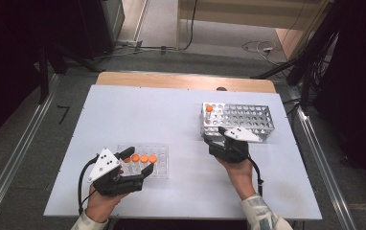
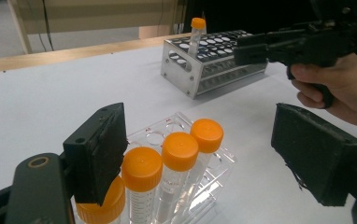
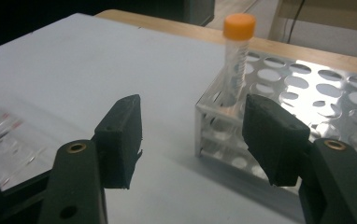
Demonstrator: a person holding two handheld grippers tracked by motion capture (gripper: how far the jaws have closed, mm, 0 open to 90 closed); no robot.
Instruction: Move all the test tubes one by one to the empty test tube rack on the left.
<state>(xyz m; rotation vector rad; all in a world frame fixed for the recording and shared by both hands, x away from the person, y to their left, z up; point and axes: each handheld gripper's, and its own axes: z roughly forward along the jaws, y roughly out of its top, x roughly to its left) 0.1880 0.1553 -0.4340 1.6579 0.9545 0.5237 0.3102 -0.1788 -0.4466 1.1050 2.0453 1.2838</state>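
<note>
A clear plastic rack [image 1: 161, 166] near the table's front left holds several orange-capped tubes [image 1: 144, 158] in a row. My left gripper [image 1: 137, 161] is open, one jaw on each side of the row, and no pad presses a tube. In the left gripper view the tubes [image 2: 180, 147] stand between the wide-apart jaws of the left gripper [image 2: 199, 135]. A metal rack [image 1: 250, 120] at the right holds one orange-capped tube [image 1: 209, 111] in its near-left corner. My right gripper [image 1: 215, 136] is open just in front of that corner. In the right gripper view that tube [image 3: 236, 60] rises beyond the right gripper [image 3: 193, 122].
The white tabletop [image 1: 142, 112] has a wooden strip [image 1: 181, 80] along its far edge. Bare surface lies between the two racks. Cables and dark stands are on the floor beyond the table. In the left gripper view the right hand and its gripper [image 2: 307, 46] hover by the metal rack [image 2: 200, 74].
</note>
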